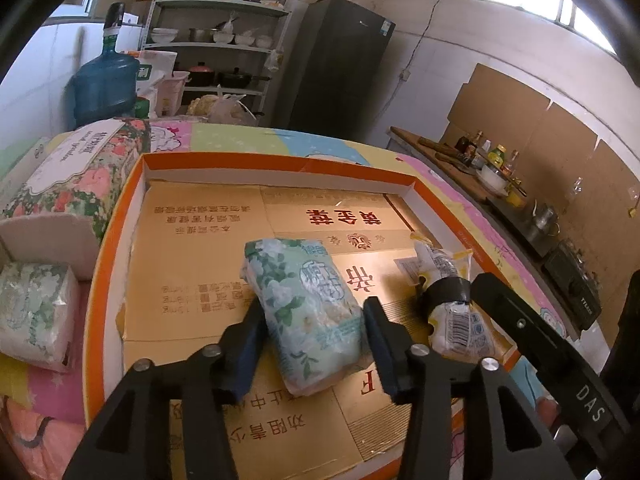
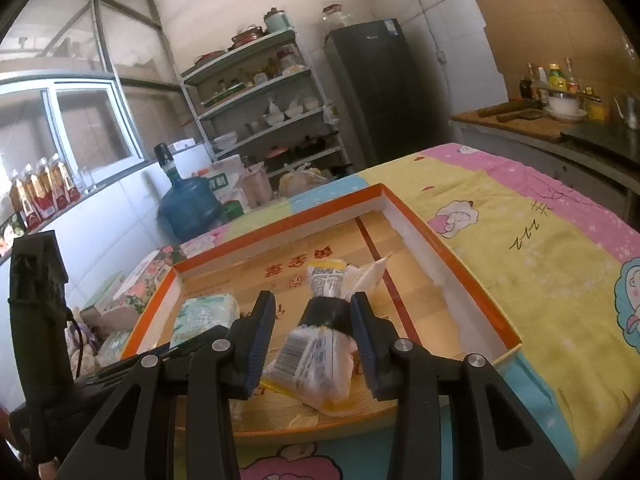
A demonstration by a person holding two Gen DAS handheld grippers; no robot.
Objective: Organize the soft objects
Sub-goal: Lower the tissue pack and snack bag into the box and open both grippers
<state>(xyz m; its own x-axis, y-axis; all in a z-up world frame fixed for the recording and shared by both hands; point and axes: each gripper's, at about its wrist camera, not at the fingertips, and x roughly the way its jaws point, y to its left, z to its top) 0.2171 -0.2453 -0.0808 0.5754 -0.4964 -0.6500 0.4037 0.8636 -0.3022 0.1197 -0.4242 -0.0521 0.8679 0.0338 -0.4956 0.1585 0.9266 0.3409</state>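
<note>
A green floral tissue pack (image 1: 304, 312) lies on the gold cardboard floor of a shallow orange-rimmed box (image 1: 280, 160). My left gripper (image 1: 313, 302) straddles the pack, open, its pads beside the pack's sides without squeezing it. In the right wrist view the same pack (image 2: 204, 314) sits left of a yellow plastic packet (image 2: 316, 360) bound with a black tape band. The right gripper (image 2: 312, 295) is shut on that packet, whose wider near half fills the gap between the pads. The packet (image 1: 452, 328) rests low in the box's (image 2: 460, 272) right part, with a right finger (image 1: 504, 304) beside it.
A large floral tissue pack (image 1: 72, 172) and a small green one (image 1: 32, 312) lie left of the box on the cartoon-print tablecloth (image 2: 540, 260). Behind stand a blue water jug (image 1: 104, 84), a shelf rack (image 1: 224, 40) and a dark fridge (image 1: 340, 68). A counter with bottles (image 1: 480, 160) runs along the right.
</note>
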